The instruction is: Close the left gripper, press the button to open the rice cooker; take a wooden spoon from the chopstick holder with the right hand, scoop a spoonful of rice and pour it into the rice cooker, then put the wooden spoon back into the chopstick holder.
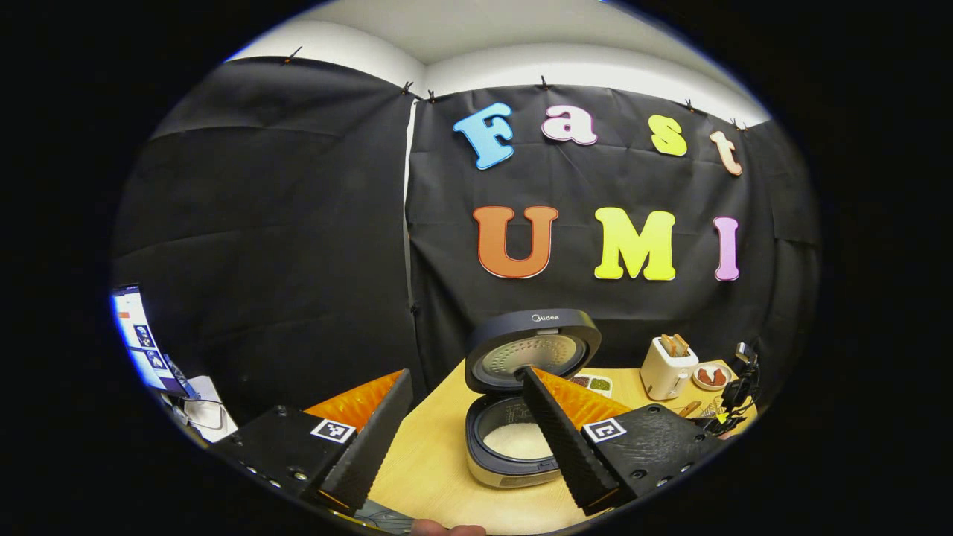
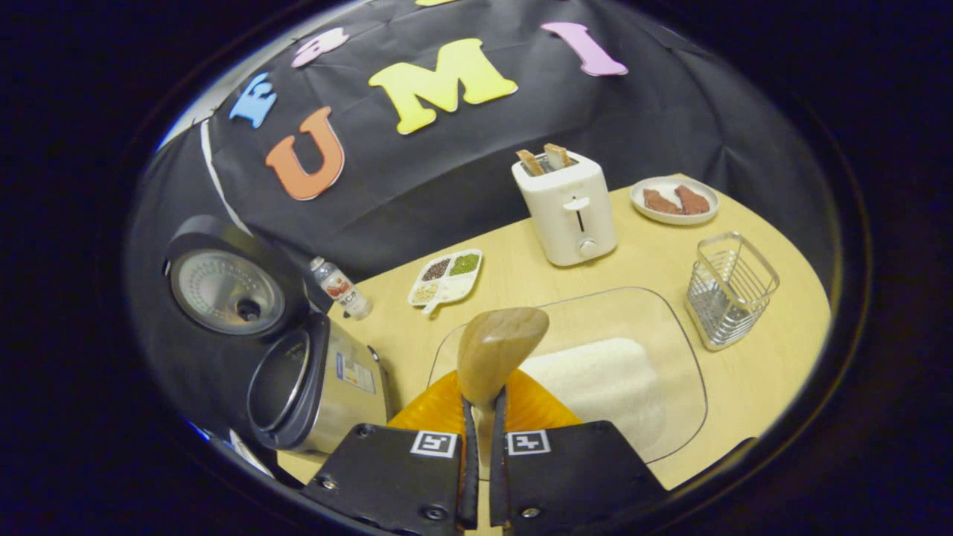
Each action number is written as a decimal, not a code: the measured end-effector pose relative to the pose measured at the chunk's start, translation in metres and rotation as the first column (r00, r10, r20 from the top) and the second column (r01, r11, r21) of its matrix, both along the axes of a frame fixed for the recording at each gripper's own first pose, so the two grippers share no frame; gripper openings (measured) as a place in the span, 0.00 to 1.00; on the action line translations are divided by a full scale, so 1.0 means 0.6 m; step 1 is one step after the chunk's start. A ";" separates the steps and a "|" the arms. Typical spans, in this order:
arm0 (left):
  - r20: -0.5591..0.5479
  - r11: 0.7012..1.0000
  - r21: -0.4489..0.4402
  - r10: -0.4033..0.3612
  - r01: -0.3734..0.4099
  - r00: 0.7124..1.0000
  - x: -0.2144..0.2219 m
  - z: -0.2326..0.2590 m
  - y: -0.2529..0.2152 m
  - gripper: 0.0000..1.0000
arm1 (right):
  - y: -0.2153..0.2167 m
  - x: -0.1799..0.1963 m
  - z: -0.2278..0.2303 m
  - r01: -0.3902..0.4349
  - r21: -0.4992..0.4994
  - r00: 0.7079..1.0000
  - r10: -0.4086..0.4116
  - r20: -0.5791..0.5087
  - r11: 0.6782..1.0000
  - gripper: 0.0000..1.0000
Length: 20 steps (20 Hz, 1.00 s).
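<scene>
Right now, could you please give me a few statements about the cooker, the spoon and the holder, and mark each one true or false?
1. The rice cooker has its lid shut. False: the lid stands open, with rice in the pot.
2. The right gripper is shut on the wooden spoon. True.
3. The chopstick holder holds the spoon. False: the holder looks empty.
4. The left gripper is open. True.
5. Bread slices sit in the toaster. True.

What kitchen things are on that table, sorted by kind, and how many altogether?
Appliances: 2, rice cooker and toaster
Dishes: 3, rice tray, divided dish, plate
Wire holders: 1
Bottles: 1
Wooden spoons: 1
Total: 8
</scene>
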<state>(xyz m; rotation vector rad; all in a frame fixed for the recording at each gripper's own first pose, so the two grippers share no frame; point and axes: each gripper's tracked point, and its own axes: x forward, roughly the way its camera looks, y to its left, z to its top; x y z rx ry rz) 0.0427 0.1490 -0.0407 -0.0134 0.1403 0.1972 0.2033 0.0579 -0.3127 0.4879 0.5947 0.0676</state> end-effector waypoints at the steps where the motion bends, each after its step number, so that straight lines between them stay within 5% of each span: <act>1: 0.002 1.000 -0.005 -0.002 0.002 1.000 0.001 0.003 -0.004 0.96 | -0.006 0.002 -0.002 0.020 0.055 1.000 -0.019 -0.016 0.998 0.11; 4: 0.006 1.000 -0.017 -0.008 0.008 1.000 0.004 0.009 -0.014 0.96 | -0.028 0.003 -0.007 0.084 0.190 0.995 -0.072 -0.069 0.978 0.11; 11: 0.013 0.999 -0.021 -0.032 0.032 0.999 0.014 0.018 -0.052 0.96 | -0.094 -0.002 0.033 0.123 0.319 0.992 -0.116 -0.041 0.940 0.11; 17: 0.035 0.998 -0.020 -0.054 0.055 0.998 0.021 0.028 -0.075 0.96 | -0.147 -0.007 0.136 0.139 0.413 0.987 -0.160 0.018 0.900 0.11; 20: 0.035 0.999 -0.004 -0.047 0.047 0.998 0.012 0.022 -0.066 0.96 | -0.119 -0.007 0.204 0.084 0.444 0.990 -0.125 0.065 0.892 0.11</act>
